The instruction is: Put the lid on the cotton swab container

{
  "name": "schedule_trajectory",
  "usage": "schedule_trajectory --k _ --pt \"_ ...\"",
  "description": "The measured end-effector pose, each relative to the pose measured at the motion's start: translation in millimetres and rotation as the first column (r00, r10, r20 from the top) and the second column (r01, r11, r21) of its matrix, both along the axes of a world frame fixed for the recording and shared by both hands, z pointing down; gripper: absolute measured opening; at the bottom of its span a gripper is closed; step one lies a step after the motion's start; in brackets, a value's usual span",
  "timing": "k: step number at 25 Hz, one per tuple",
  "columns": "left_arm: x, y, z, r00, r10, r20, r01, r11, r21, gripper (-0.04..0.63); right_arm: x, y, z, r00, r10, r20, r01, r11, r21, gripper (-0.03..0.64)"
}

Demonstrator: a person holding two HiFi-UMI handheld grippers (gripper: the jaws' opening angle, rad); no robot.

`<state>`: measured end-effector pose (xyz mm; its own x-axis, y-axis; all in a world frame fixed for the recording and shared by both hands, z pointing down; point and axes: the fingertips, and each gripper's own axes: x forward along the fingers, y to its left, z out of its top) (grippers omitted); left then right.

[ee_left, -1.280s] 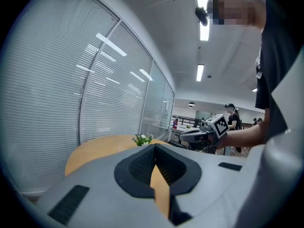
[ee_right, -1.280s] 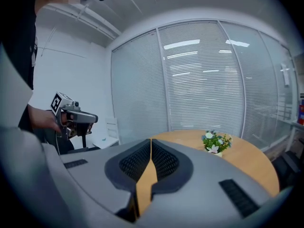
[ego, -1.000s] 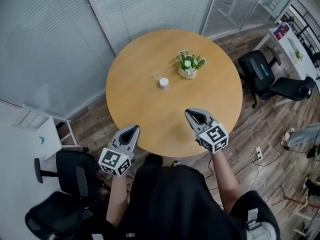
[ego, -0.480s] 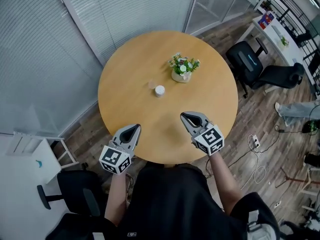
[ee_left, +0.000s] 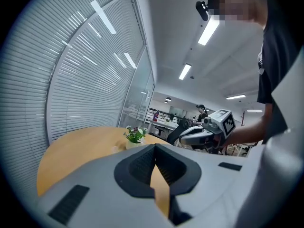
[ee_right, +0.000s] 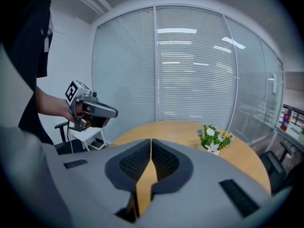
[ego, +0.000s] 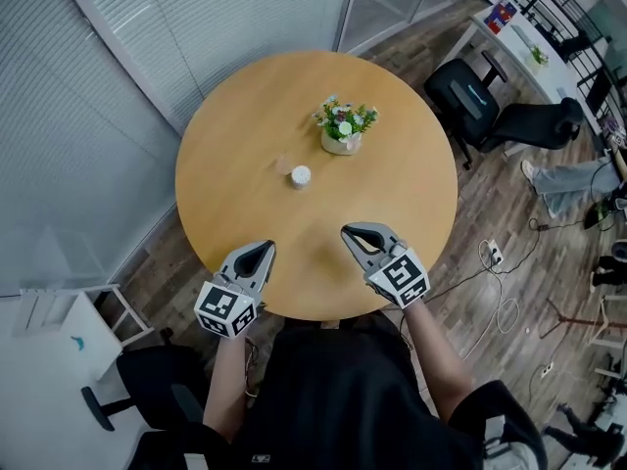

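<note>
A small white round cotton swab container point(ego: 300, 175) stands near the middle of the round wooden table point(ego: 411, 213). A faint clear piece point(ego: 284, 164), which looks like the lid, lies just to its left. My left gripper point(ego: 263, 249) hovers at the table's near edge, jaws shut and empty. My right gripper point(ego: 349, 231) is over the near part of the table, also shut with nothing in it. Both are well short of the container. In the left gripper view the jaws point(ee_left: 154, 148) meet; in the right gripper view the jaws point(ee_right: 150, 144) meet too.
A small flower pot point(ego: 340, 135) stands behind and to the right of the container. Black office chairs point(ego: 490, 106) stand at the right, another chair point(ego: 147, 399) and a white side table point(ego: 59, 331) at the left. Blinds line the glass wall behind.
The head camera has swung, so the table sits further left and up in the picture. Both grippers stay shut near the front edge; the right one has drifted slightly left.
</note>
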<state>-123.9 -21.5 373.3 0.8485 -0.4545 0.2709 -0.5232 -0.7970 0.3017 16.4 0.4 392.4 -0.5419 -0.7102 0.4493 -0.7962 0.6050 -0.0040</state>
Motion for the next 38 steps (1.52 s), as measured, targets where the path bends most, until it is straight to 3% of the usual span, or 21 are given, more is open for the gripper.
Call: schedule_trajectory --k 8,21,31,38 --pt "16.3 -25.2 27.6 1.0 -0.008 0.026 0.009 1.0 -0.024 0.005 8.1 -27.2 25.5 1.0 -0.005 0.022 0.006 0.999 -0.046 0.006" --pt "48.4 -56.4 90.9 0.996 -0.037 0.079 0.045 0.993 -0.109 0.005 13.6 -76.2 79.7 0.994 -0.091 0.061 0.098 0.989 -0.11 0.006" --pt "74.0 -86.7 149.0 0.994 -0.047 0.101 0.059 0.991 -0.12 0.006 26.3 -109.3 139.0 0.985 -0.164 0.063 0.171 0.973 -0.153 0.006" --pt "83.3 -103.5 191.6 0.986 -0.025 0.168 0.04 0.995 -0.092 0.006 22.8 -135.0 165.4 0.977 -0.199 0.078 0.209 0.965 -0.158 0.006"
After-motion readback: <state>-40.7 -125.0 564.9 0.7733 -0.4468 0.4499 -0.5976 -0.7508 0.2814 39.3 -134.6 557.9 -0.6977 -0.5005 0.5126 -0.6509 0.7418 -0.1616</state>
